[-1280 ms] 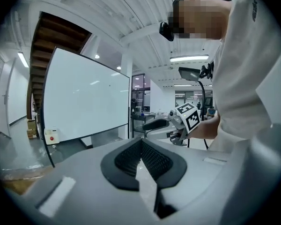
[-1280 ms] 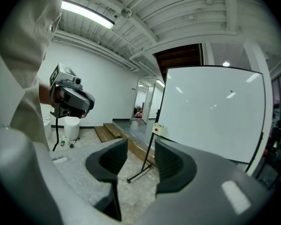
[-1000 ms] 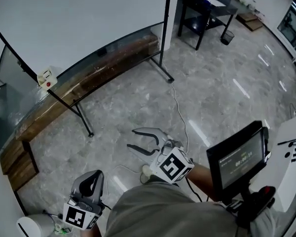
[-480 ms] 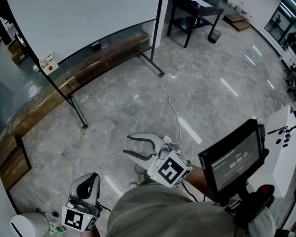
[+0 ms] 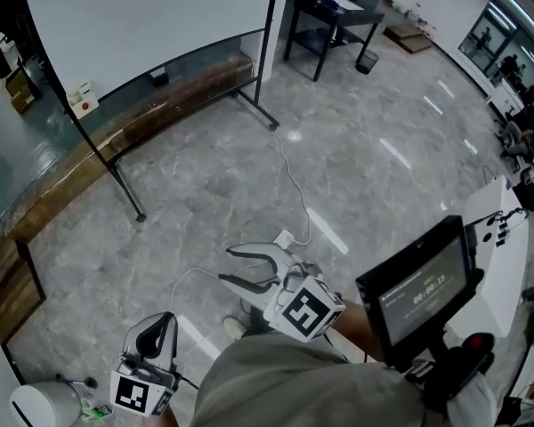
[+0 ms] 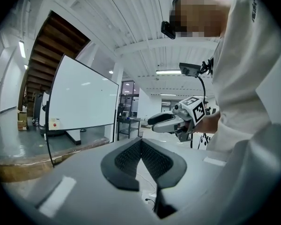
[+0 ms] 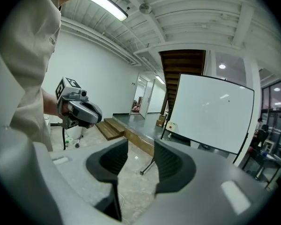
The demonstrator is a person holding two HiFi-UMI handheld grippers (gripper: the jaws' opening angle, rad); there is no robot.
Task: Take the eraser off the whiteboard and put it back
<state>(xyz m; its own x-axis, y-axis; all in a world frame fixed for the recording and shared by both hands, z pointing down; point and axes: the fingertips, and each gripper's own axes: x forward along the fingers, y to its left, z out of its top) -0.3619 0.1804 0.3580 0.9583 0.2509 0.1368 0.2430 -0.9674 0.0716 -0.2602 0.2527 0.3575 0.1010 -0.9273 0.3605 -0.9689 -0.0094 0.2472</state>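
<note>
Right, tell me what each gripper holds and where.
Nothing. The left gripper is shut and empty, the right gripper open and empty; the eraser sits on the whiteboard.

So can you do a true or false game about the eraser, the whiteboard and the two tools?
1. The eraser sits on the whiteboard. True.
2. The right tool is holding the eraser. False: its jaws stand apart with nothing between them, far from the board.
3. The left tool has its jaws together and holds nothing. True.
4. The whiteboard is covered in writing. False: its face is blank.
5. A white cable lies on the floor. True.
</note>
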